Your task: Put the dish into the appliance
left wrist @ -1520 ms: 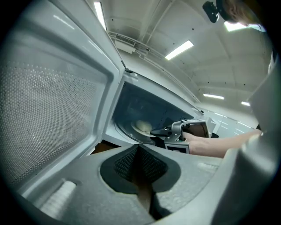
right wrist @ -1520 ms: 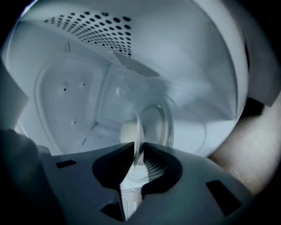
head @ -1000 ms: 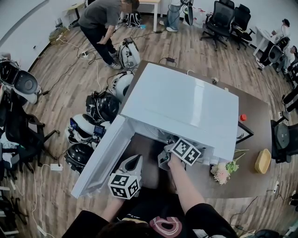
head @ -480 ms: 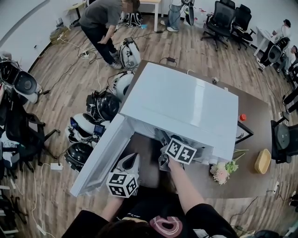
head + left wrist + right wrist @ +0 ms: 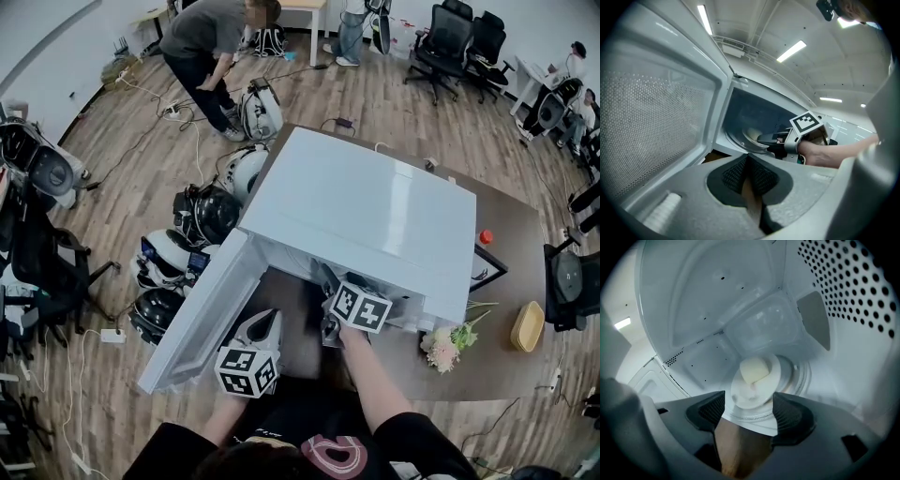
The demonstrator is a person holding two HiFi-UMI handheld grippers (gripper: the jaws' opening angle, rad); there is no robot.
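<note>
The white microwave [image 5: 366, 211] stands on a brown table with its door [image 5: 202, 314] swung open to the left. My right gripper [image 5: 751, 409] reaches into the cavity and its jaws are opening. A small white dish [image 5: 752, 383] with a pale yellow lump on it rests on the glass turntable [image 5: 799, 376], just ahead of the pads, which stand apart from its rim. The left gripper view shows the right gripper [image 5: 768, 139] inside, with the dish [image 5: 752, 134] beyond it. My left gripper [image 5: 748, 159] waits shut and empty in front of the open door.
On the table right of the microwave are a bunch of flowers [image 5: 448, 345], a yellow bowl [image 5: 529, 325] and a small red object [image 5: 485, 236]. Several helmets [image 5: 206, 214] lie on the floor at the left. A person [image 5: 211, 37] bends over farther back.
The right gripper's marker cube has shifted slightly left and back toward me at the microwave's mouth. The left gripper has hardly moved.
</note>
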